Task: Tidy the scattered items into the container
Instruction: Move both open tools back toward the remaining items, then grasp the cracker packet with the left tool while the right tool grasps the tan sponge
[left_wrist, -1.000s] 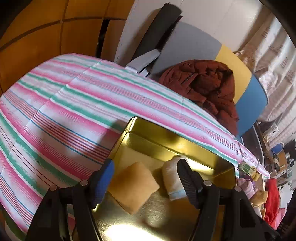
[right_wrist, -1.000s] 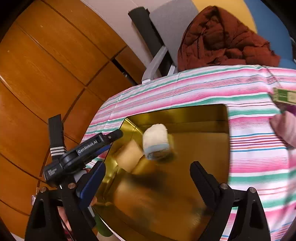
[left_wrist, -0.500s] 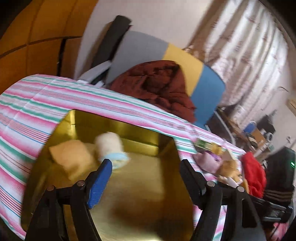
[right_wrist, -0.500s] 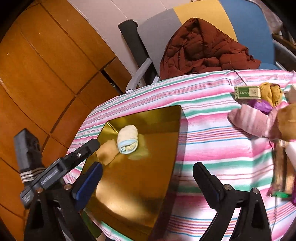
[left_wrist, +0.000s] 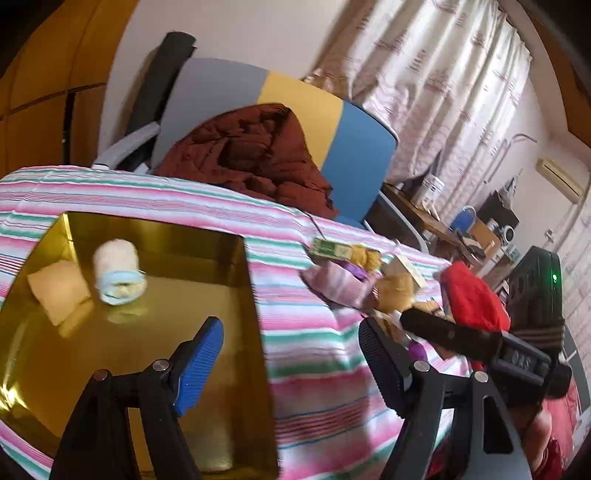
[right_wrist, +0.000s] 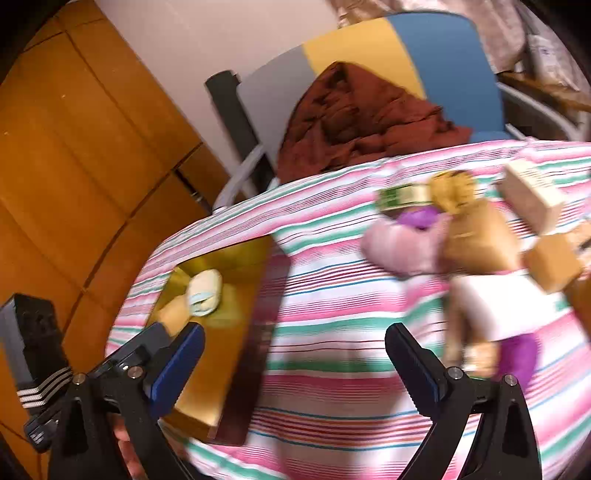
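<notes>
A gold tin tray sits on the striped tablecloth and holds a rolled cream cloth and a yellow pad. My left gripper hangs open and empty over the tray's right edge. To its right lies a pile: a green box, a pink sock, a brown plush and a red cloth. My right gripper is open and empty above bare tablecloth, between the tray and a doll. The pink sock lies beyond it.
A chair with a dark red jacket stands behind the table. A beige box, a cardboard cube and a mustard item lie at the far right. Wooden panels are on the left. The table's near edge is close below.
Both grippers have swung right, away from the tray and toward the pile, and their jaws stand slightly wider. The cream roll and yellow pad stay in the tray.
</notes>
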